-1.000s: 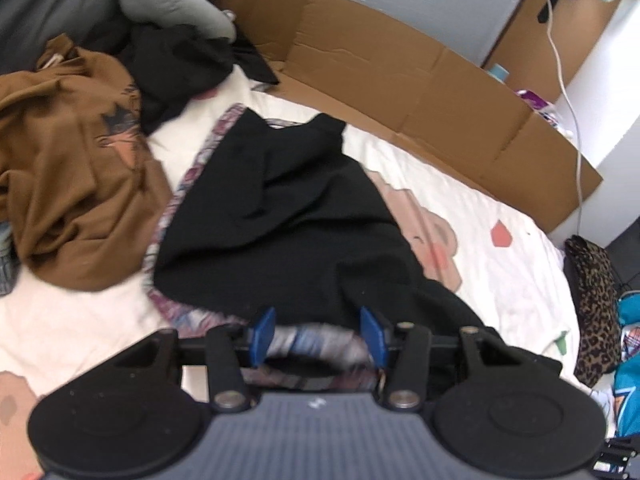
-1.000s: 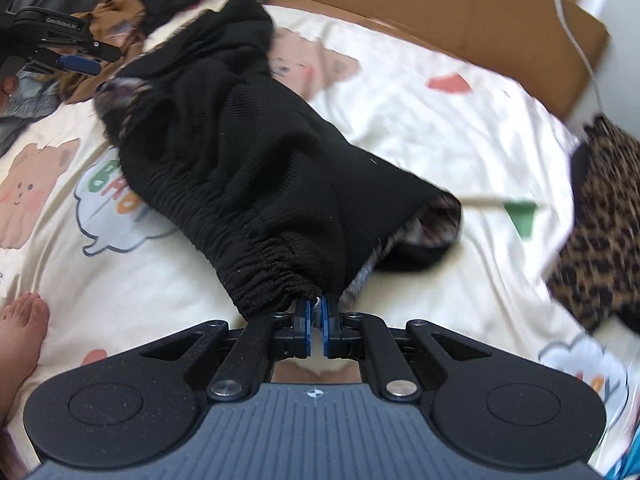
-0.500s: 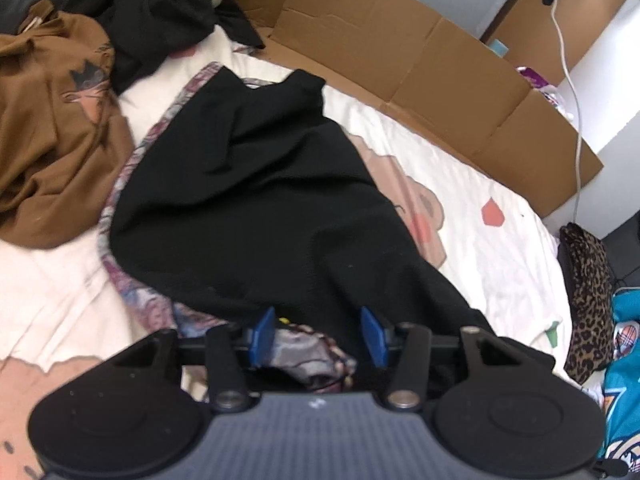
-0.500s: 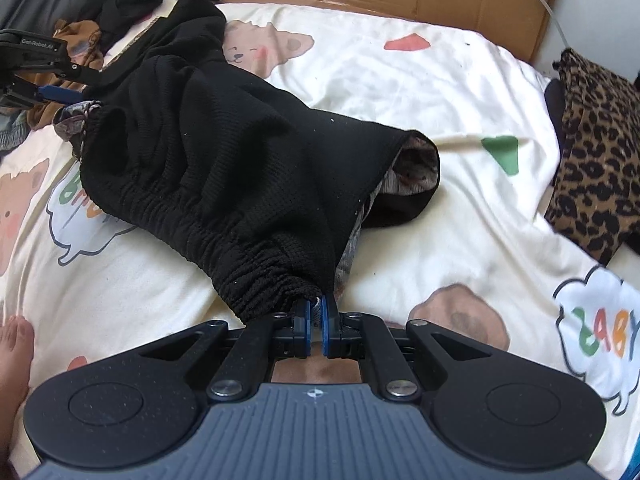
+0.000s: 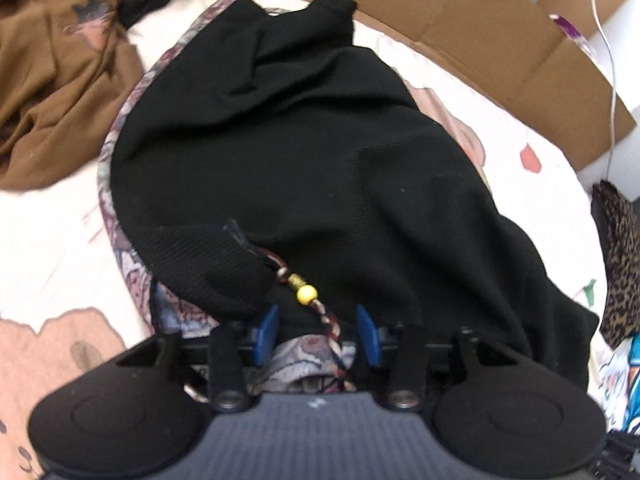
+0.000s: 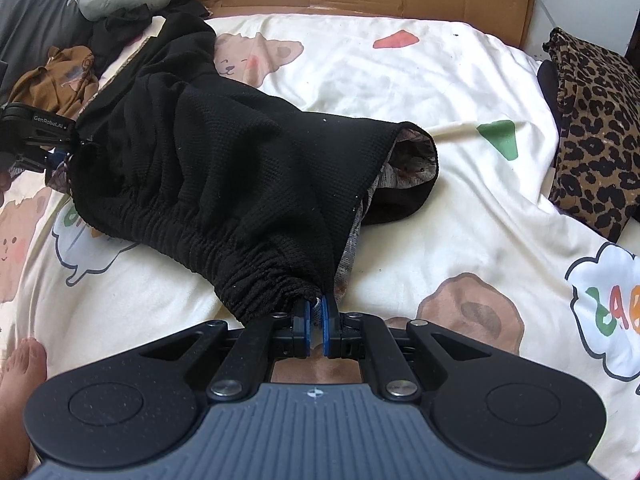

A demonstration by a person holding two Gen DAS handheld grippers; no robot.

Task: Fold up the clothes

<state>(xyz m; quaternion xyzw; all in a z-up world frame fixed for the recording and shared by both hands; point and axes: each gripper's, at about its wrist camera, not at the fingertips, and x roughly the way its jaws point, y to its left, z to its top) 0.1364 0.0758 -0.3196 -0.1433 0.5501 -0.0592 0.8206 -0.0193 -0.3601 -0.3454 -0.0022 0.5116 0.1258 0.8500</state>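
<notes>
Our right claw point(image 6: 315, 320) pinches the black shorts point(image 6: 224, 160) at the waistband; our left claw point(image 5: 318, 330) is wide open, so we grab the other end and pull flat

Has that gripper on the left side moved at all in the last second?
Yes. In the right wrist view the left gripper has dropped from near the brown hoodie towards the speech-bubble print, keeping beside the black garment.
</notes>
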